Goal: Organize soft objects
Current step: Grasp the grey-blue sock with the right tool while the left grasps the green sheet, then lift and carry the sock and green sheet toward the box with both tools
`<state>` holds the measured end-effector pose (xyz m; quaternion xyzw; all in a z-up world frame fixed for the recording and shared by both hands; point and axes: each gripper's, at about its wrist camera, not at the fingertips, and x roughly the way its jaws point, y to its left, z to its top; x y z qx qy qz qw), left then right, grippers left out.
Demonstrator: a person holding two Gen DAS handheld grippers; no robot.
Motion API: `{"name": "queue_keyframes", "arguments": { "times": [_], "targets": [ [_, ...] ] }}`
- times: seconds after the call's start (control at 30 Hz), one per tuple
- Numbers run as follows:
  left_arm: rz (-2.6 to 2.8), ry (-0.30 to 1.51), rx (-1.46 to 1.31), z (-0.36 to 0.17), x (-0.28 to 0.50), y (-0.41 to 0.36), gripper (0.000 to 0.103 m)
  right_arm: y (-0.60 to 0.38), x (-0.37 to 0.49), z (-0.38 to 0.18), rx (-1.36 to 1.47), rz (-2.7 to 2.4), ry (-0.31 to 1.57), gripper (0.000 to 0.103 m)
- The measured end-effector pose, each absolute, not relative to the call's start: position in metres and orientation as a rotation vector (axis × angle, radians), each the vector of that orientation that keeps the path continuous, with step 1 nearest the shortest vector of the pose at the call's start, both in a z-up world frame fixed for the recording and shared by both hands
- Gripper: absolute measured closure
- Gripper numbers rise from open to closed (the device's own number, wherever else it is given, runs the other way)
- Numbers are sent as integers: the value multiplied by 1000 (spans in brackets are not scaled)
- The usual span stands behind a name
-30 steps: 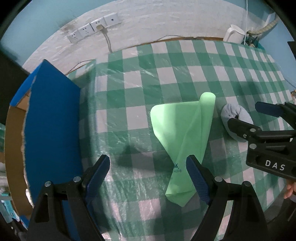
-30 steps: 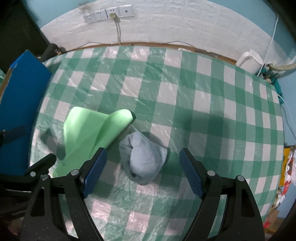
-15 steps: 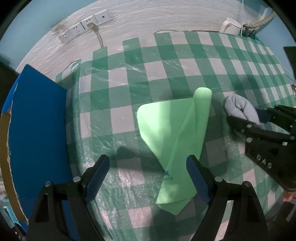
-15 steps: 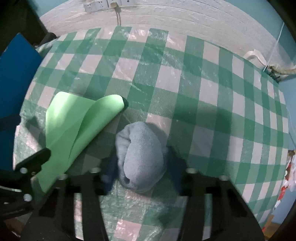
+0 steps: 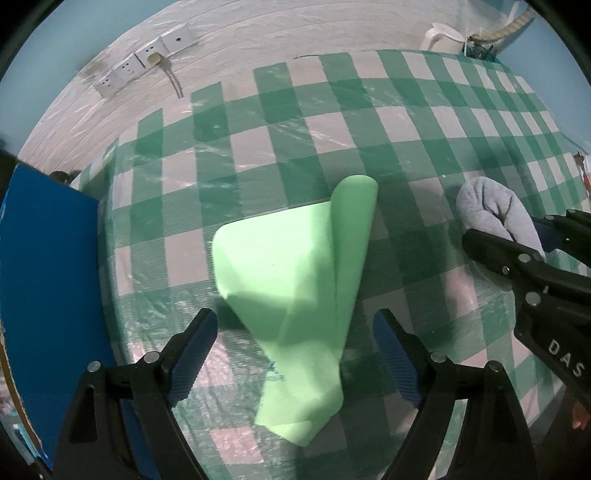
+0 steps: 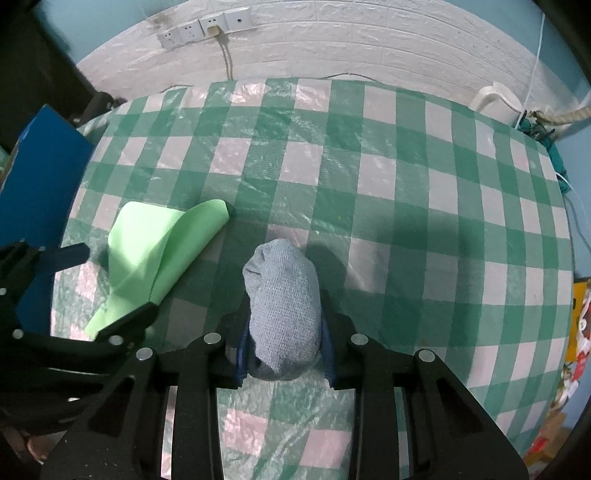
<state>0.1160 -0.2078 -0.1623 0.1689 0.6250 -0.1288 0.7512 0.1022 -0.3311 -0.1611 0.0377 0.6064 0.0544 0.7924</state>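
A light green cloth [image 5: 295,280], loosely folded with one edge curled over, lies on the green-and-white checked table; it also shows in the right wrist view [image 6: 155,258]. My left gripper [image 5: 295,347] is open and hovers over the cloth's near end, a finger on each side. A rolled blue-grey sock [image 6: 282,306] sits to the right of the cloth and also shows in the left wrist view [image 5: 491,214]. My right gripper [image 6: 284,350] is shut on the sock, its blue pads pressed against both sides.
A blue cardboard box [image 5: 48,288] stands at the table's left edge and also shows in the right wrist view [image 6: 37,177]. A white brick-pattern wall with sockets [image 6: 207,26] runs behind. A white object [image 6: 495,98] sits at the back right corner.
My right gripper moved forward around the sock and closed on it. My left gripper stayed open and shifted forward over the green cloth.
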Motion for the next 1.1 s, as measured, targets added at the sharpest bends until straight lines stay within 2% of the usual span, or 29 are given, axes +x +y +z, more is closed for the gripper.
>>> {"name": "queue_keyframes", "arguments": {
  "times": [0.27, 0.37, 0.47, 0.57, 0.6, 0.63, 0.7, 1.1],
  "targets": [
    [-296, 1398, 347, -176, 118, -210, 16, -335, 94, -155, 102, 128, 1295, 74],
    [-298, 1384, 336, -177, 120, -207, 20, -335, 94, -153, 107, 136, 1289, 74],
    [-292, 1350, 336, -174, 119, -207, 40, -336, 91, -150, 110, 143, 1285, 74],
    [-295, 1345, 331, -169, 119, -206, 69, -334, 92, -150, 113, 148, 1281, 74],
    [-296, 1346, 333, -168, 118, -207, 85, -333, 92, -149, 113, 151, 1279, 74],
    [-298, 1350, 333, -168, 119, -206, 91, -331, 93, -150, 113, 153, 1278, 74],
    [-301, 1345, 336, -164, 109, -211, 94, -330, 93, -149, 112, 155, 1275, 74],
    [-288, 1257, 386, -133, 87, -211, 94, -323, 88, -128, 107, 171, 1233, 74]
  ]
}}
